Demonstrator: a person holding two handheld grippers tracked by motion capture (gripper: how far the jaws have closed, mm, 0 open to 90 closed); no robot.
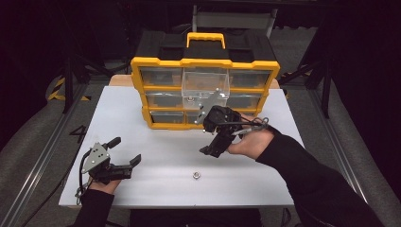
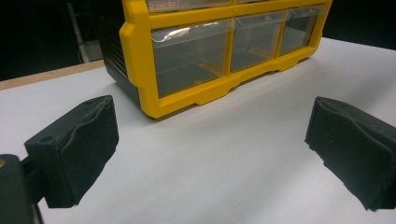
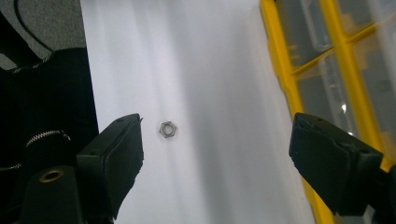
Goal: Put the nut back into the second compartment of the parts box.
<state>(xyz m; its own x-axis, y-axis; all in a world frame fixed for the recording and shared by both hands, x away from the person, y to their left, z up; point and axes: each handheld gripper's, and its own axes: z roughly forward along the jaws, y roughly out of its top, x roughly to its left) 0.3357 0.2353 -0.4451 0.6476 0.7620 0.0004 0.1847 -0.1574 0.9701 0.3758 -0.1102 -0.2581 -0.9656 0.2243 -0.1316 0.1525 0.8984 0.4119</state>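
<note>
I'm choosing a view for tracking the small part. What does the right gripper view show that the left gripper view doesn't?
Right gripper view: a nut lying on the table near its open jaws, and a dark sleeve at the left. Left gripper view: the organizer's bottom corner and its black side. Both share the white table and the yellow organizer's clear drawers.

**Drawer organizer and loose hex nut on the white table**

The yellow-framed organizer (image 1: pixel 204 92) stands upright at the far middle of the table, black-bodied, with a yellow carry handle (image 1: pixel 205 39) on top. Its front holds rows of clear plastic drawers. One clear drawer (image 1: pixel 205 87) in the middle column is pulled out toward the person; small metal parts lie inside it. The remaining drawers are closed. A small metal hex nut (image 1: pixel 195 176) lies flat on the bare tabletop near the front edge, well apart from the organizer.
</note>
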